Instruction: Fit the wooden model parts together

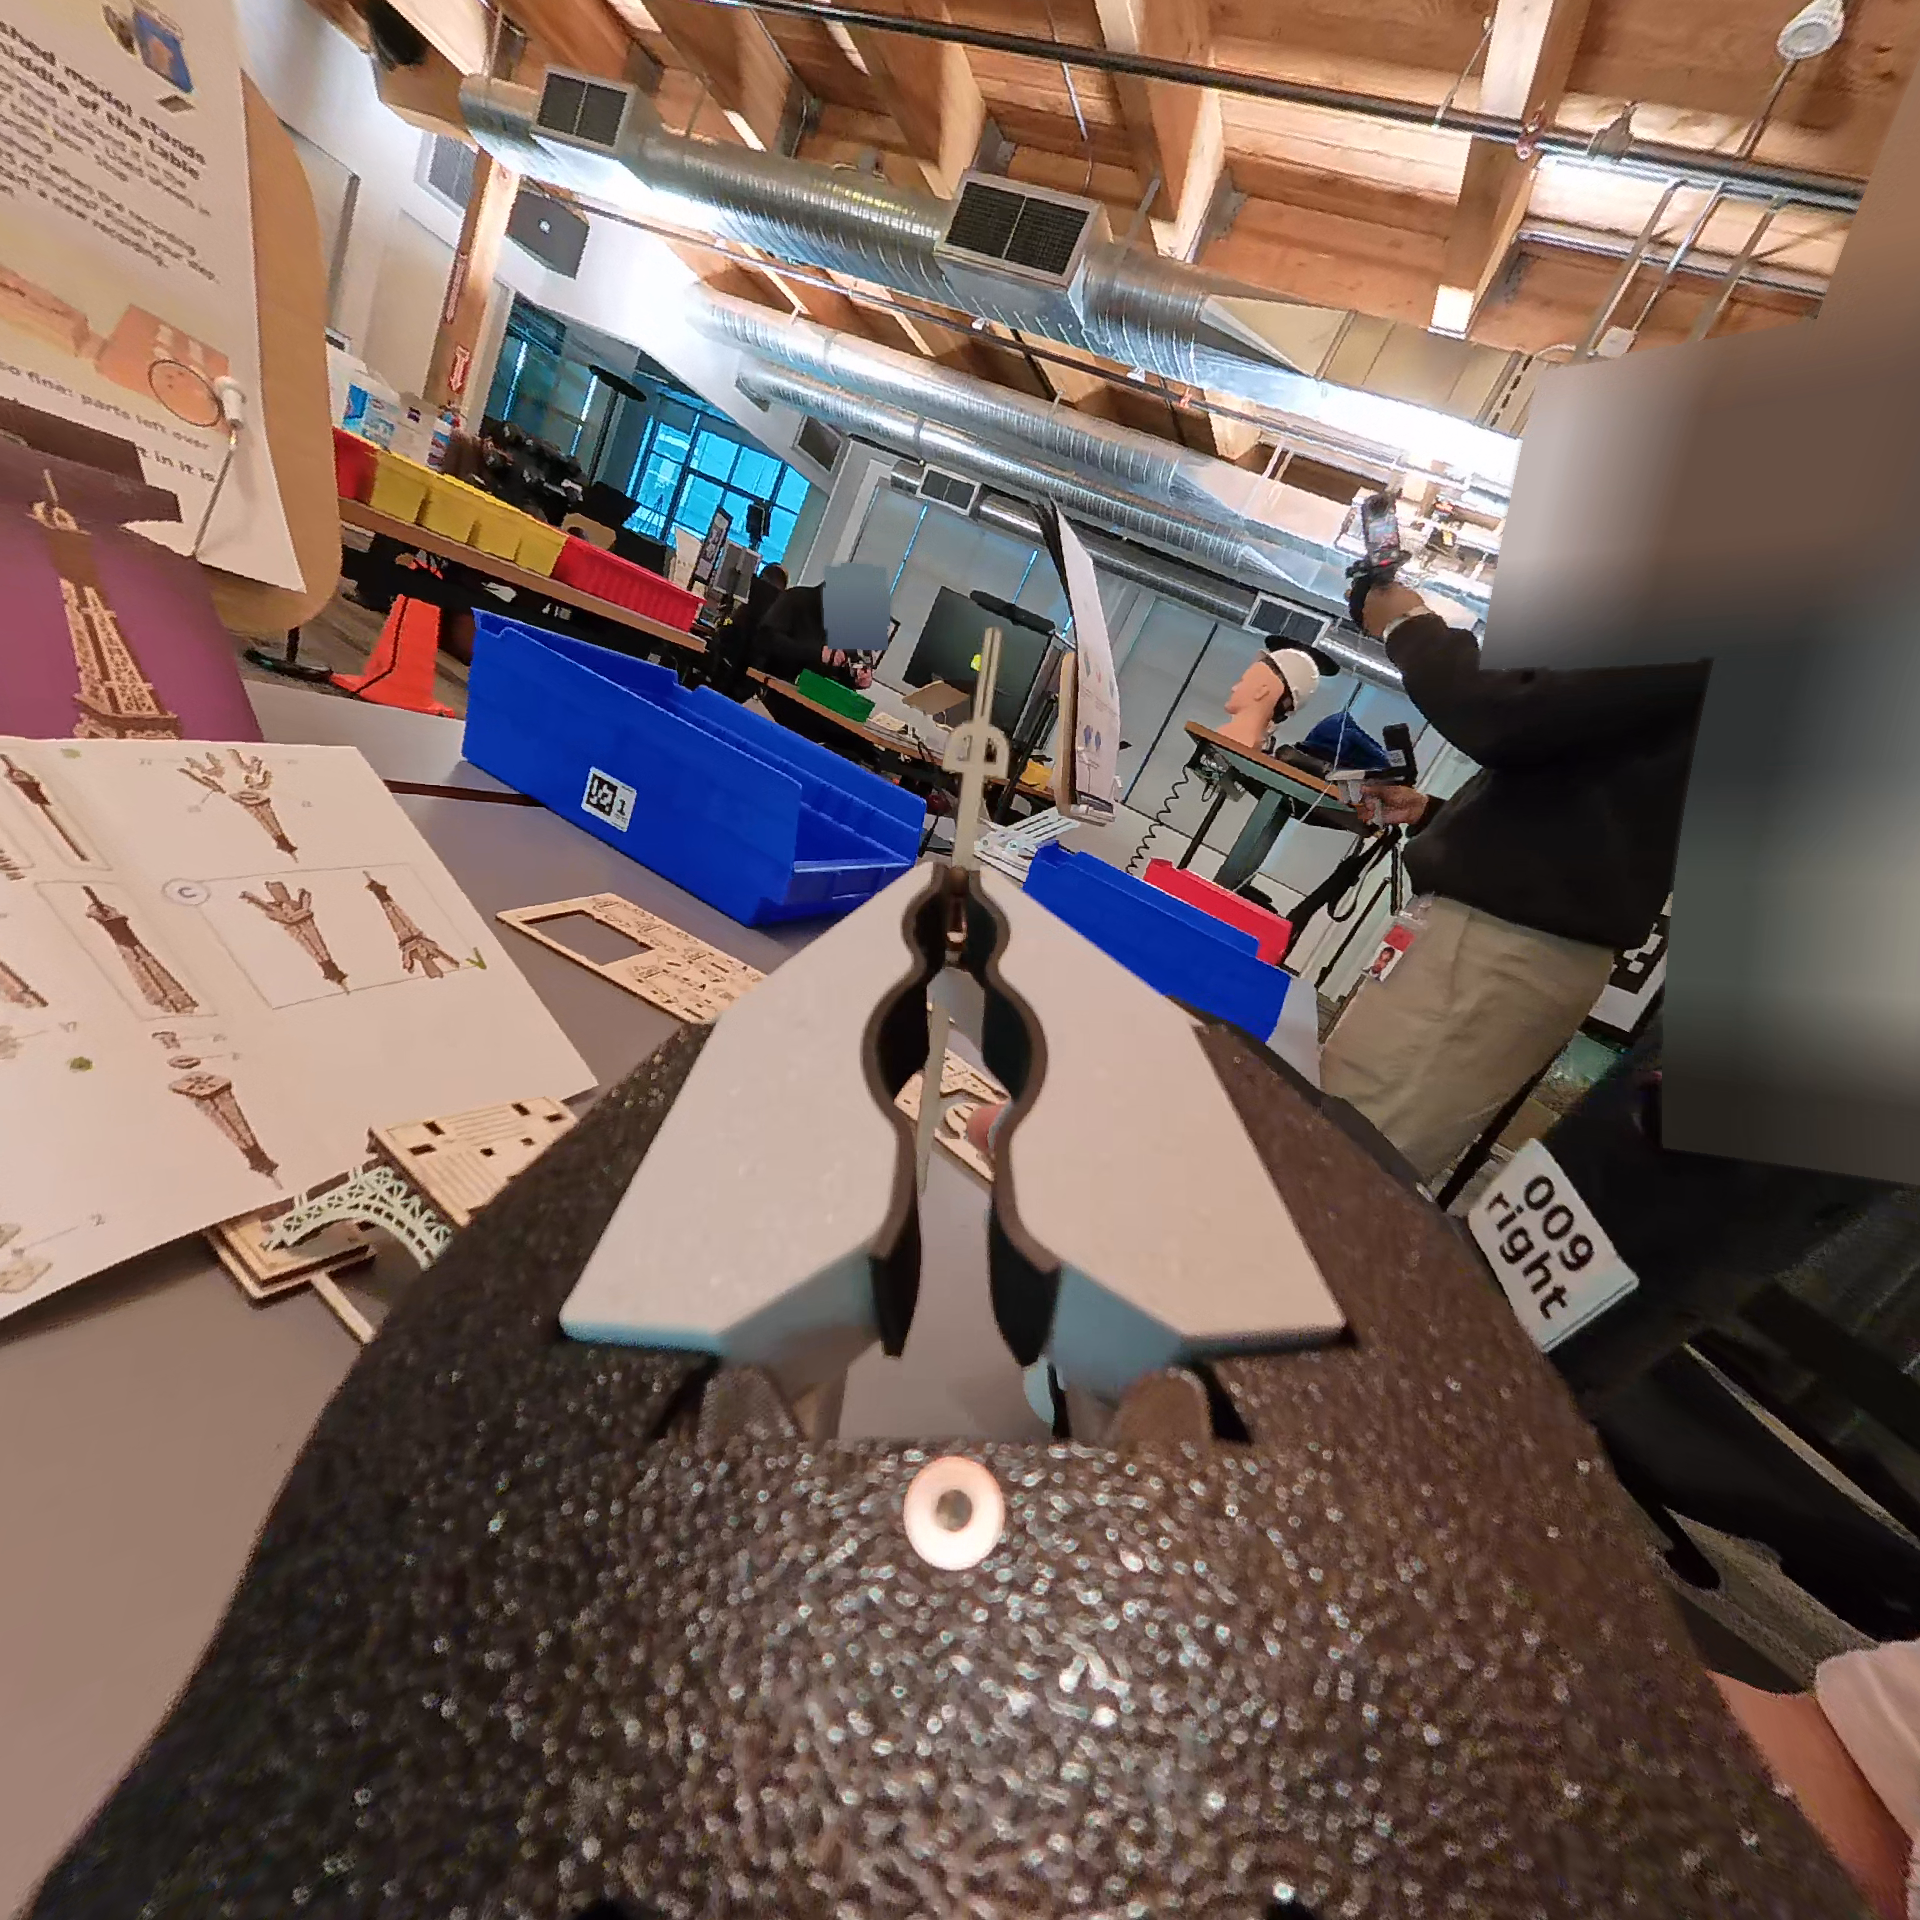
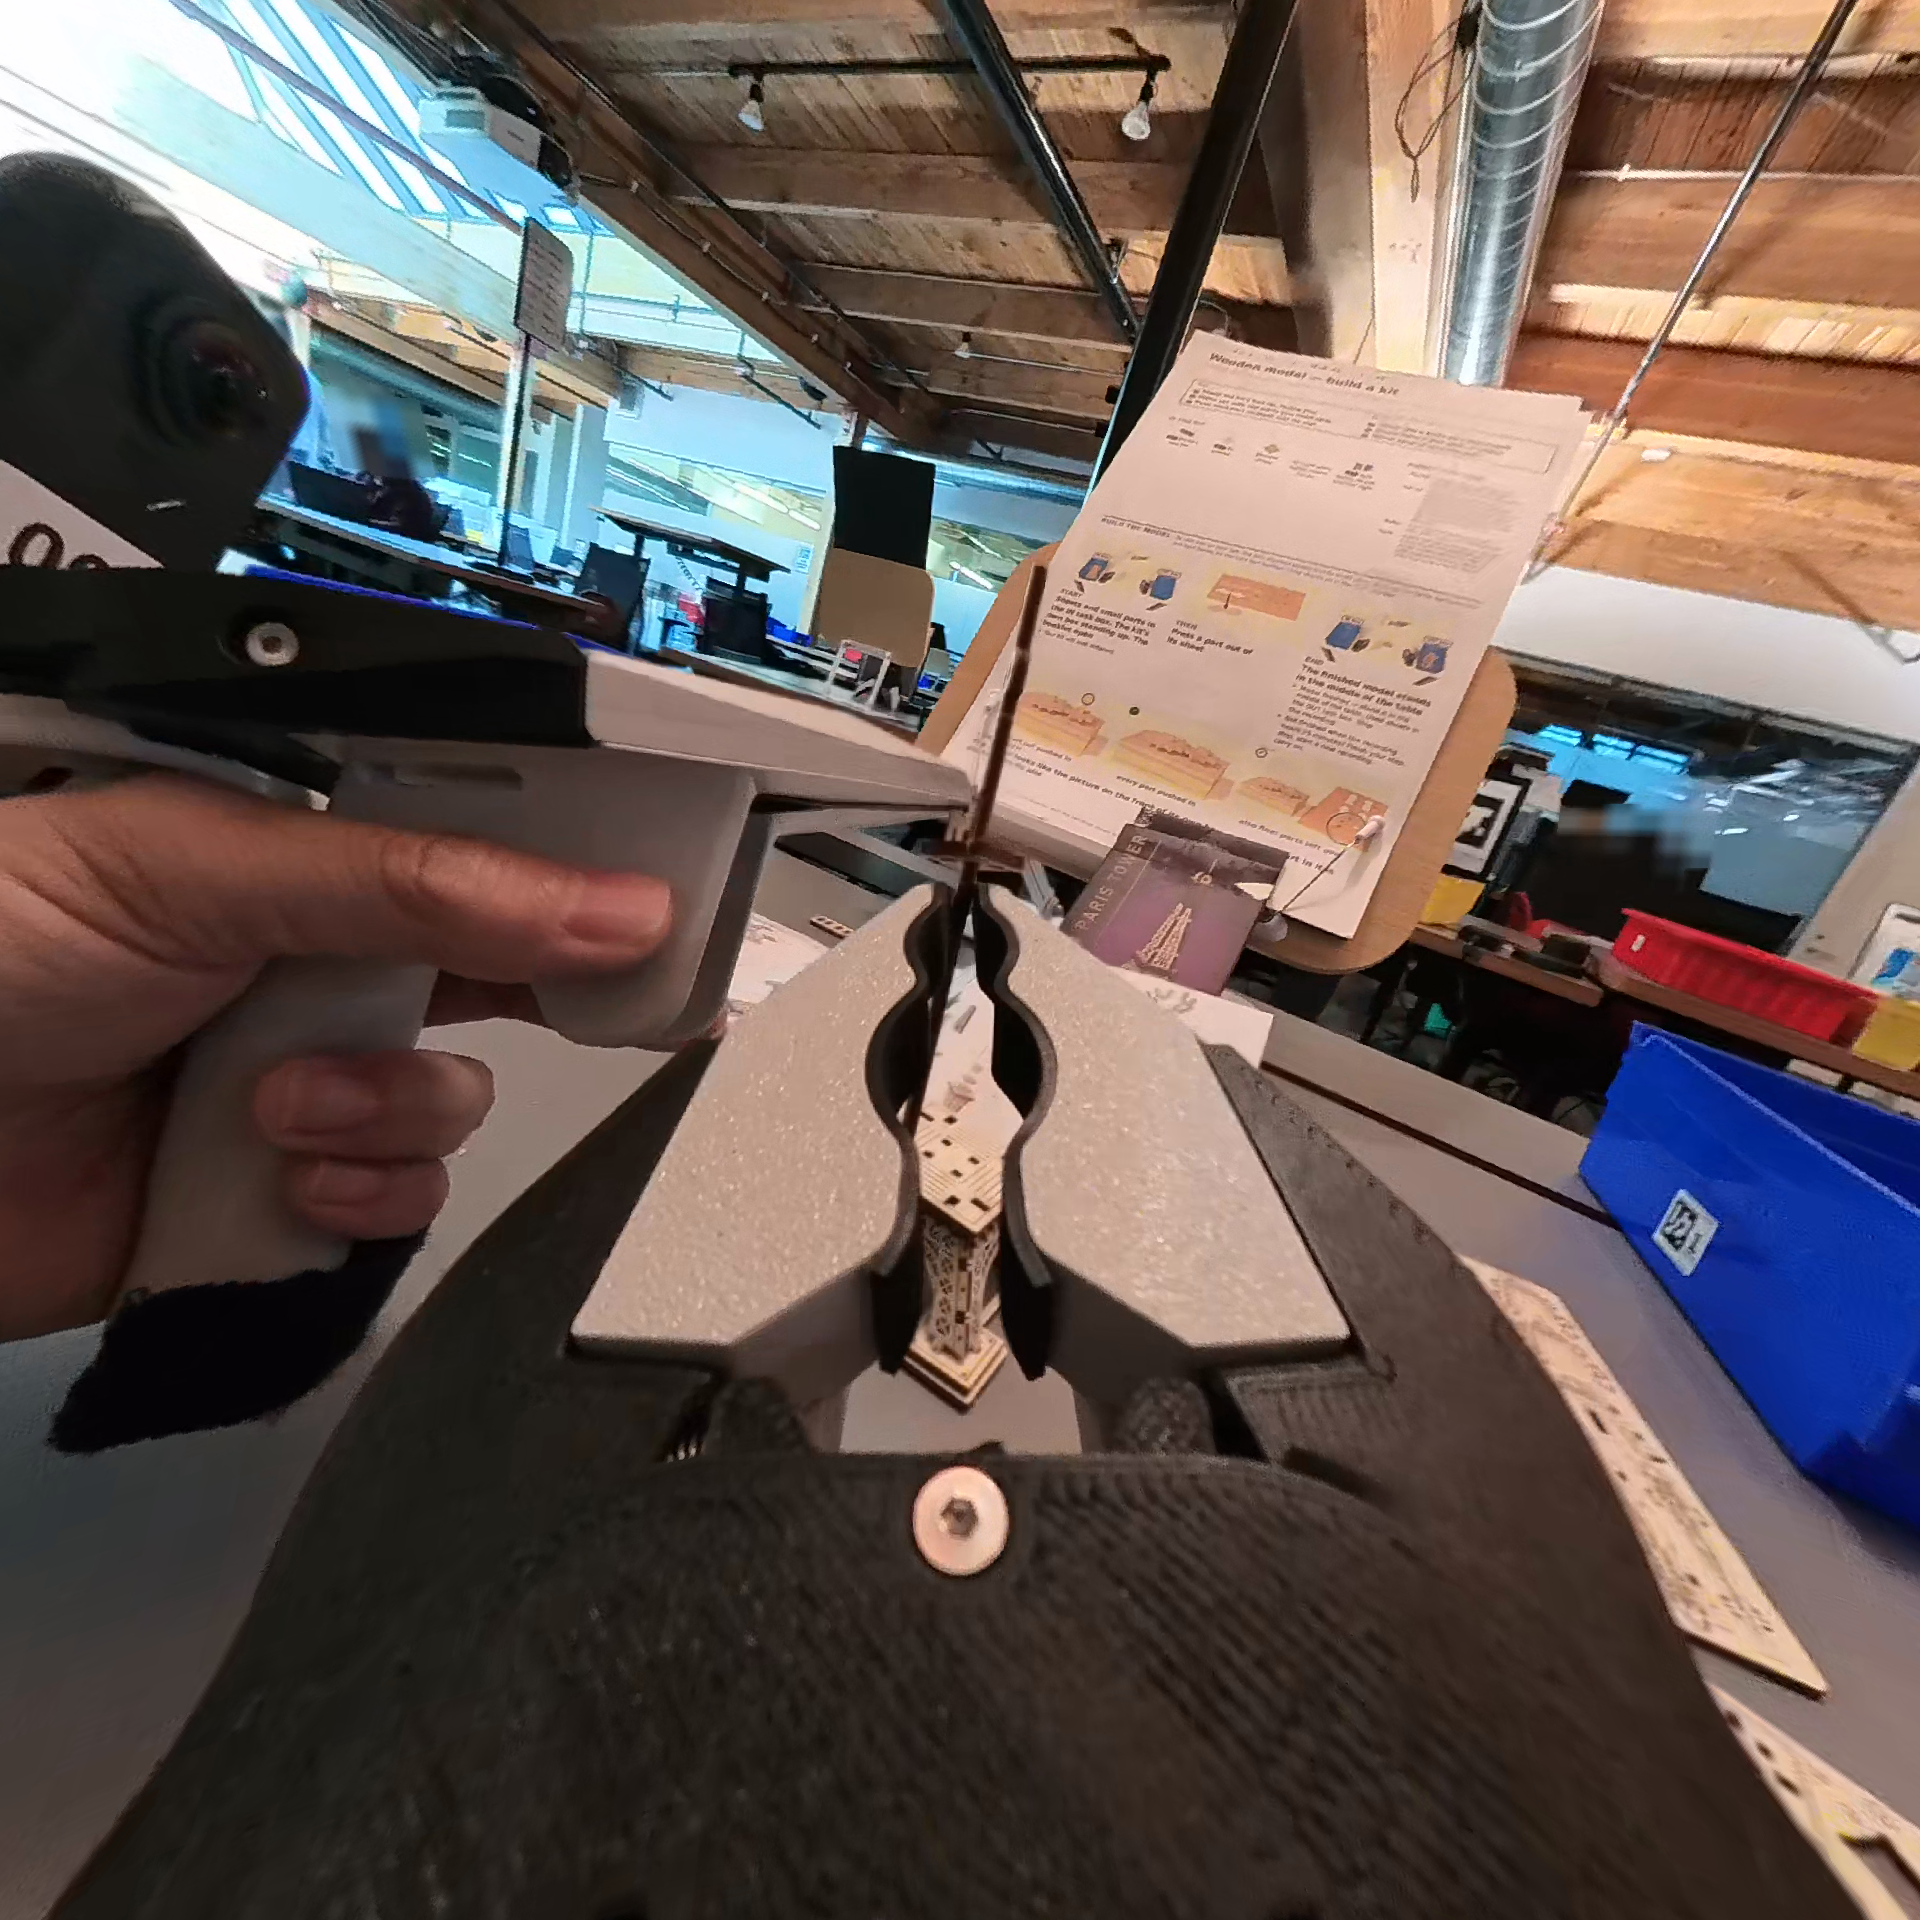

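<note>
My left gripper (image 1: 954, 902) is shut on a thin wooden spire strip (image 1: 975, 748), seen edge-on and sticking up past its tips. My right gripper (image 2: 961, 906) is shut on a thin dark wooden strip (image 2: 1013, 675) that also points up. In the right wrist view the hand-held left gripper (image 2: 966, 816) comes in from the left, and its tips meet that strip just above mine. I cannot tell whether it is one strip or two crossed ones. A lattice tower section (image 2: 956, 1278) stands on the table below my right fingers. A lattice arch part (image 1: 364, 1216) lies at the left.
Punched wooden sheets (image 1: 644, 951) and an instruction sheet (image 1: 208, 987) lie on the grey table. Blue bins (image 1: 665, 769) (image 2: 1766, 1226) stand at the back and right. Wooden sheet strips (image 2: 1642, 1475) lie right. A purple kit box (image 2: 1174, 904) and a clipboard (image 2: 1299, 644) stand behind. A person stands at the right (image 1: 1507, 831). Left and right tips are no more than a few centimetres apart.
</note>
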### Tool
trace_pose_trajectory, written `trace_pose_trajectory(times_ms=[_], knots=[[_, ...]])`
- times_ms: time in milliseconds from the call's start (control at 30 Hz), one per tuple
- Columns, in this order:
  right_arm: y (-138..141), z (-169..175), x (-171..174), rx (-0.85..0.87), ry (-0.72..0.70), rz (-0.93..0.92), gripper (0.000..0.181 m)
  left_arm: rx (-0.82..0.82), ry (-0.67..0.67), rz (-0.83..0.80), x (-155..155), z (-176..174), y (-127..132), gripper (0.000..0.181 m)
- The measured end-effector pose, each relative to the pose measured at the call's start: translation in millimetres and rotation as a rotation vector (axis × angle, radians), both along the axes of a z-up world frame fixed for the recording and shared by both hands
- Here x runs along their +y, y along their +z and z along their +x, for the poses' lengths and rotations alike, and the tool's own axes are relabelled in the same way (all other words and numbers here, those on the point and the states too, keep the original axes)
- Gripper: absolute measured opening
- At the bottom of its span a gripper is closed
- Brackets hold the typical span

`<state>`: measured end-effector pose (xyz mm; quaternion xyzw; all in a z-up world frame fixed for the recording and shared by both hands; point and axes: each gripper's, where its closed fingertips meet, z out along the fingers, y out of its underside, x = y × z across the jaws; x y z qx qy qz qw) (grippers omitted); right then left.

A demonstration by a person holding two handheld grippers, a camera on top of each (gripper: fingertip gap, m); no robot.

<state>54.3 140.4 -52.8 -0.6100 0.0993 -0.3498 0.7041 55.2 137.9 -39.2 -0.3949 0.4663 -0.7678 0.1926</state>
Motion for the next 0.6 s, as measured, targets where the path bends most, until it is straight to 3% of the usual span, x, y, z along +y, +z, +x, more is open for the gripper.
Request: trace_pose_trajectory(times_ms=[367, 600], knots=[[-2.7, 0.3, 0.8, 0.132, 0.117, 0.084, 0.000, 0.010, -0.024, 0.044, -0.3, -0.4, -5.7, 0.000], [-5.1, 1.7, -0.1, 0.126, 0.088, 0.064, 0.000, -0.026, 0.026, 0.151, -2.0, 0.9, -8.3, 0.000]])
